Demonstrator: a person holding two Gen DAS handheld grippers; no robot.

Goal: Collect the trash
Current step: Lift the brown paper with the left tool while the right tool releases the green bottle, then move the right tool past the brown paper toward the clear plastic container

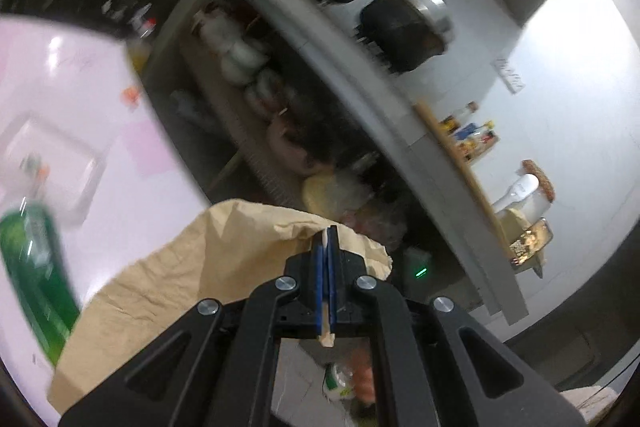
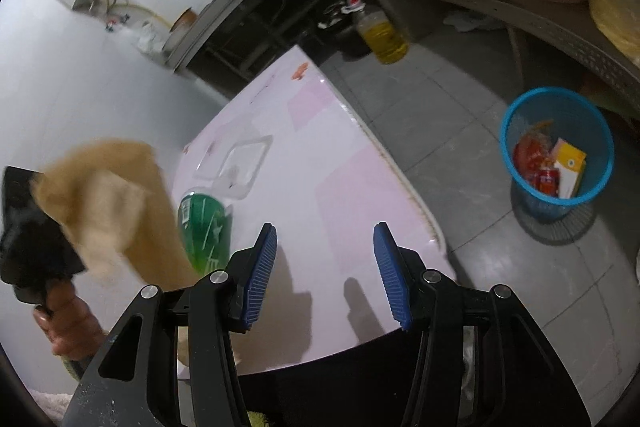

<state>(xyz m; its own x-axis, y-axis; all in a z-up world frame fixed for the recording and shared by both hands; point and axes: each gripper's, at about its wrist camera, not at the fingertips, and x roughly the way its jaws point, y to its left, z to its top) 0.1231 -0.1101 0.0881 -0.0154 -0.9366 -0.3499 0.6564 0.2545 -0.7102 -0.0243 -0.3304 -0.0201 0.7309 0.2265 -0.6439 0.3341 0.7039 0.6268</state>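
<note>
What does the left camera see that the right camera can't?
Only the left wrist view shows the left gripper close up, shut on the brown paper bag, plus a dark pot and a wall shelf with jars.

Only the right wrist view shows the open right gripper, the blue bin on the floor with trash inside, and the oil bottle.

Both show the pink table, the green bottle on it, and the bag.

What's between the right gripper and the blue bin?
Right wrist view: bare pink tabletop, its edge, then grey floor tiles lie between the right gripper and the blue bin.
</note>
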